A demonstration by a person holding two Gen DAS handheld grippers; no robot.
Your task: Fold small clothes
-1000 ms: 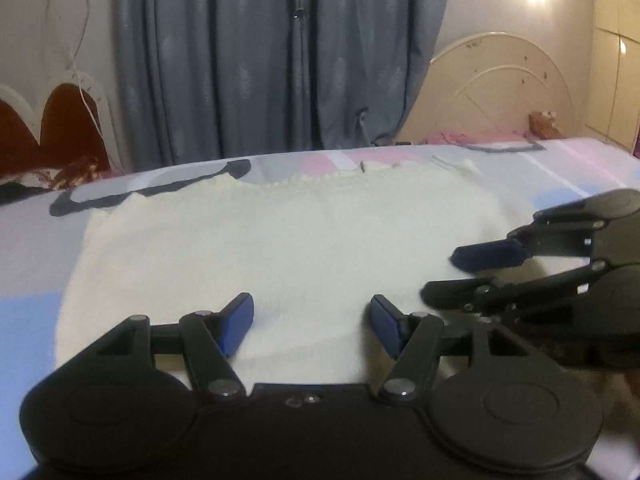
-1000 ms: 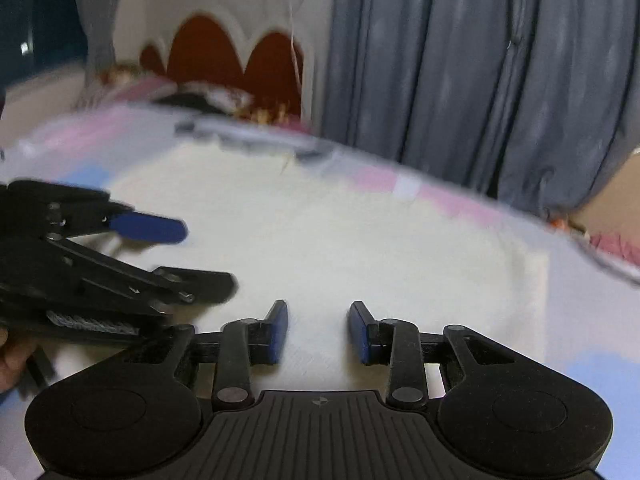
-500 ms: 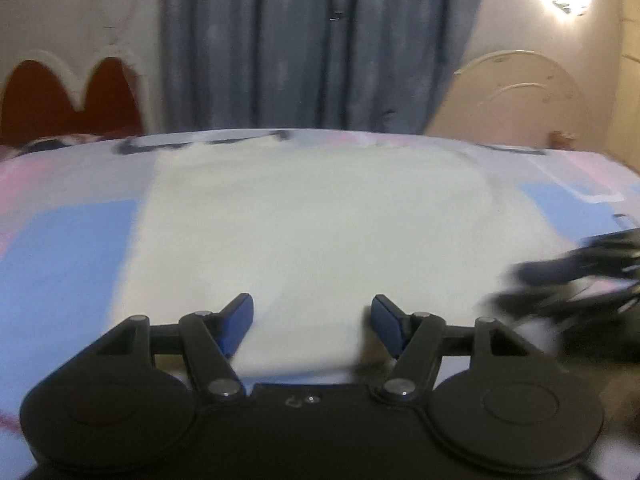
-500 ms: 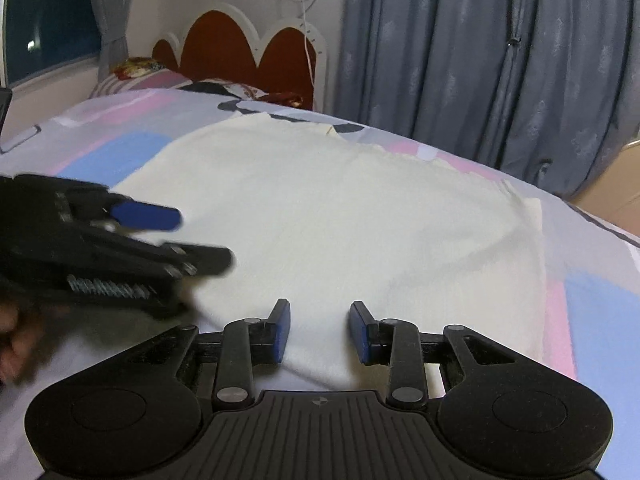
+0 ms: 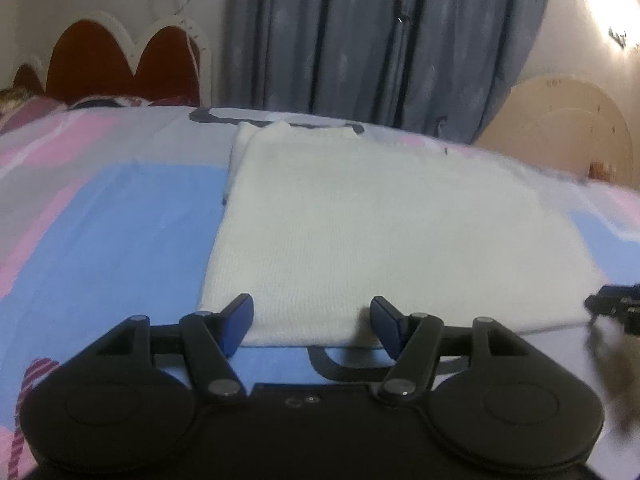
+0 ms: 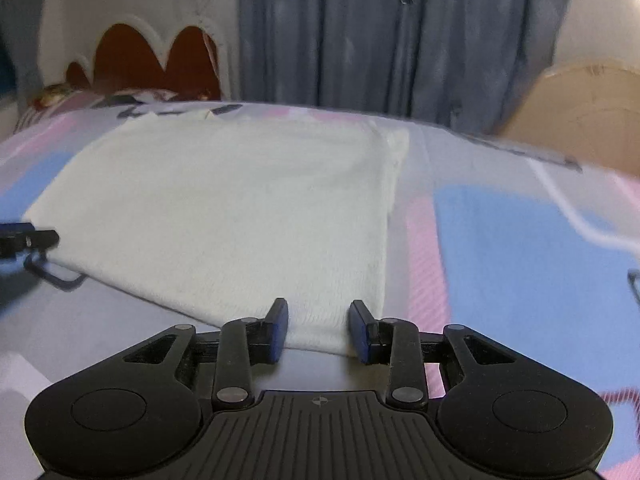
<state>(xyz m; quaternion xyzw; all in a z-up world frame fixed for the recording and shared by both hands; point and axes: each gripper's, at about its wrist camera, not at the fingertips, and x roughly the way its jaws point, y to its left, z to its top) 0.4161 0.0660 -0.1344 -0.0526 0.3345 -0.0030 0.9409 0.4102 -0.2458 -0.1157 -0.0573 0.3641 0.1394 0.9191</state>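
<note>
Bedroom (bed [image 5: 120, 216], headboard [image 5: 120, 60], curtains [image 5: 360, 32])

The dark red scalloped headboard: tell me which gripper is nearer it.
Left, I judge. The left gripper is at the cream knit garment's corner on the headboard side; the right gripper at the opposite near corner.

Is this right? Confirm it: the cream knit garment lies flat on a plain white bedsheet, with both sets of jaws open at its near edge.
Not quite. The bedsheet is not plain white; it is patterned in blue, pink and grey, as both wrist views show. The rest holds: the cream knit garment lies flat, and the left gripper and right gripper stand open at its near edge.
</note>
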